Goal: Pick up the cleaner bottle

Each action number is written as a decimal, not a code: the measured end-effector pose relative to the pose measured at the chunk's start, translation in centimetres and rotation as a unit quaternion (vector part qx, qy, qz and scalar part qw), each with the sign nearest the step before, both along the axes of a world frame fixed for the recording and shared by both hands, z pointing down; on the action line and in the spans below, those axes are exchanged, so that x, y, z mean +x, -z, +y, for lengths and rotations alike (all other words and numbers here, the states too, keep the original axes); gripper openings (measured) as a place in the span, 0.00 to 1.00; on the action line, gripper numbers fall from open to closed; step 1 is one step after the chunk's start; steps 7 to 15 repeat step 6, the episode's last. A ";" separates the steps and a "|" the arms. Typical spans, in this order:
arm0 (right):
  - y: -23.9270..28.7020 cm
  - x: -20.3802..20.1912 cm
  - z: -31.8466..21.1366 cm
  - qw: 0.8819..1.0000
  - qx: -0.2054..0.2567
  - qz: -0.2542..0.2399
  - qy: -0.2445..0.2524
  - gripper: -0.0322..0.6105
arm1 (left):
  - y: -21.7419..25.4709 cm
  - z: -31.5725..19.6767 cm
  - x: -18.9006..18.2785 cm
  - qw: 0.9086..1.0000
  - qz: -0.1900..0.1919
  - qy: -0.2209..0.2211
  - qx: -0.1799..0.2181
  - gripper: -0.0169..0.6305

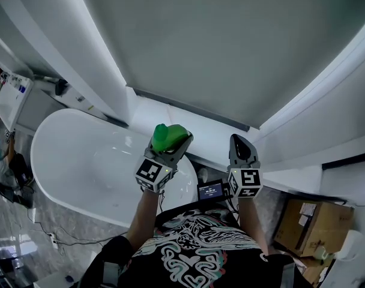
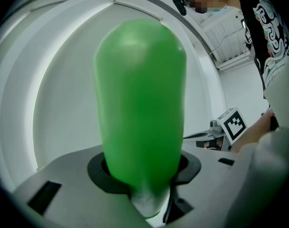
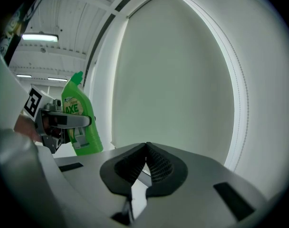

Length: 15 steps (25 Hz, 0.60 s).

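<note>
The green cleaner bottle (image 1: pixel 168 136) is held up in the air by my left gripper (image 1: pixel 170 143), whose jaws are shut on its body. In the left gripper view the bottle (image 2: pixel 140 103) fills the middle, rising out from between the pads. From the right gripper view the bottle (image 3: pixel 79 118) shows upright at the left, with a label and an angled neck, and the left gripper (image 3: pixel 63 121) clamps it. My right gripper (image 1: pixel 242 149) hovers beside it to the right, shut with nothing between its pads (image 3: pixel 156 163).
A white bathtub (image 1: pixel 80 161) lies below at the left. A white ledge (image 1: pixel 206 134) and a grey wall panel (image 1: pixel 230 47) stand ahead. A small dark screen (image 1: pixel 211 190) sits between the arms. Cardboard boxes (image 1: pixel 308 224) lie at the right.
</note>
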State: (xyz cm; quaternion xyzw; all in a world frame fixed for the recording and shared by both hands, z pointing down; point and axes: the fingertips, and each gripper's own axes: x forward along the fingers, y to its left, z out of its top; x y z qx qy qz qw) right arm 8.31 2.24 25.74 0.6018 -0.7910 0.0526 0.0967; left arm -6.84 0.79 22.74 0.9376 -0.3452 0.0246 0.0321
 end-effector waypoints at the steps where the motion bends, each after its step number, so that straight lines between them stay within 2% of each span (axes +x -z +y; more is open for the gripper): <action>1: -0.1 0.1 0.0 1.000 0.000 0.000 0.000 0.09 | -0.1 0.0 0.1 1.000 0.000 -0.001 -0.001 0.33; 15: -0.5 0.4 0.0 1.000 -0.004 0.000 0.000 0.09 | -0.7 0.0 0.4 1.000 -0.005 0.002 -0.006 0.33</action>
